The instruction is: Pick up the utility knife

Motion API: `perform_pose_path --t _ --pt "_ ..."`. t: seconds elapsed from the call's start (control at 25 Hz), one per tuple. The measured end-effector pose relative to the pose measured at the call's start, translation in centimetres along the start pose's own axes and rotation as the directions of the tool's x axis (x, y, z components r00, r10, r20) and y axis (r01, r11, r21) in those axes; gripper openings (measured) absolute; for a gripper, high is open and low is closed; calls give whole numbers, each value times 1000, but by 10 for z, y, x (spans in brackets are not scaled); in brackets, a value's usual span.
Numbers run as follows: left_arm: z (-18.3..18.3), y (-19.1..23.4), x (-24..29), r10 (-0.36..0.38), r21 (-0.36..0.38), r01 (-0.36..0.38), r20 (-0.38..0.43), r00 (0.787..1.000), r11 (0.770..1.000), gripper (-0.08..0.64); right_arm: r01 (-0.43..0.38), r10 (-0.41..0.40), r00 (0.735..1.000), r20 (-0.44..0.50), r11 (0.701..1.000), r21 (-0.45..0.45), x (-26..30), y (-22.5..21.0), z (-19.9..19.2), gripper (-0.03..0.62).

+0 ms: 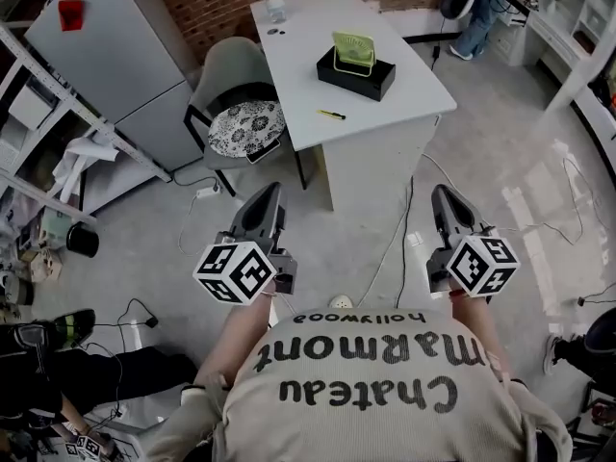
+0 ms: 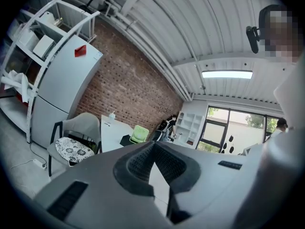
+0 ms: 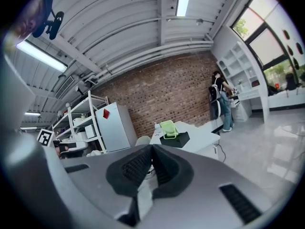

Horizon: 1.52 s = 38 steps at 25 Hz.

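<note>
The utility knife (image 1: 331, 115), small and yellow, lies near the front edge of a white table (image 1: 298, 56) some way ahead of me. My left gripper (image 1: 270, 192) and right gripper (image 1: 442, 194) are held side by side over the floor, both pointing toward the table and well short of it. In the left gripper view the left gripper's (image 2: 153, 144) pads meet at the tip with nothing between them. The right gripper (image 3: 151, 148) is likewise shut and empty. The knife does not show in either gripper view.
A black box with a green fan (image 1: 356, 65) stands on the table behind the knife. A grey chair (image 1: 241, 114) with a patterned cushion sits at the table's left. A fridge (image 1: 115, 46) and metal shelving (image 1: 38, 133) stand at the left. Cables (image 1: 399, 229) trail over the floor.
</note>
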<state>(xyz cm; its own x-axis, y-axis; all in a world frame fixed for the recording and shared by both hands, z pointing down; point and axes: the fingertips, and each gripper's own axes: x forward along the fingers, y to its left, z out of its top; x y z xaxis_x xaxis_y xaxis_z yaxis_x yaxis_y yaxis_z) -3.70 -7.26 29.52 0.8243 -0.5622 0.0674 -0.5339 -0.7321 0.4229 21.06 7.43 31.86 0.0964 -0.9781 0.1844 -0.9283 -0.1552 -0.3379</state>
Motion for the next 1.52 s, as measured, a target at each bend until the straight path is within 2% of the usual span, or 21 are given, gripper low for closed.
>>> perform_pose_path --t 0.24,0.48,0.64,1.04,1.52 --pt "15 28 17 24 -12 -24 10 1000 1000 0 -28 28 1000 -14 1000 3 46 6 5 3" --pt "17 43 25 -7 -25 7 26 1000 1000 0 -53 54 998 -17 998 36 80 8 0 3" --pt "22 58 27 0 -10 1 43 999 1000 0 -71 72 997 -16 996 53 101 12 -9 3" --pt "25 85 24 10 12 -10 67 998 1000 0 -99 99 995 3 994 42 126 31 -18 3" --pt "-22 100 25 7 -50 -10 -51 999 999 0 -51 54 993 -105 998 30 131 35 -50 3"
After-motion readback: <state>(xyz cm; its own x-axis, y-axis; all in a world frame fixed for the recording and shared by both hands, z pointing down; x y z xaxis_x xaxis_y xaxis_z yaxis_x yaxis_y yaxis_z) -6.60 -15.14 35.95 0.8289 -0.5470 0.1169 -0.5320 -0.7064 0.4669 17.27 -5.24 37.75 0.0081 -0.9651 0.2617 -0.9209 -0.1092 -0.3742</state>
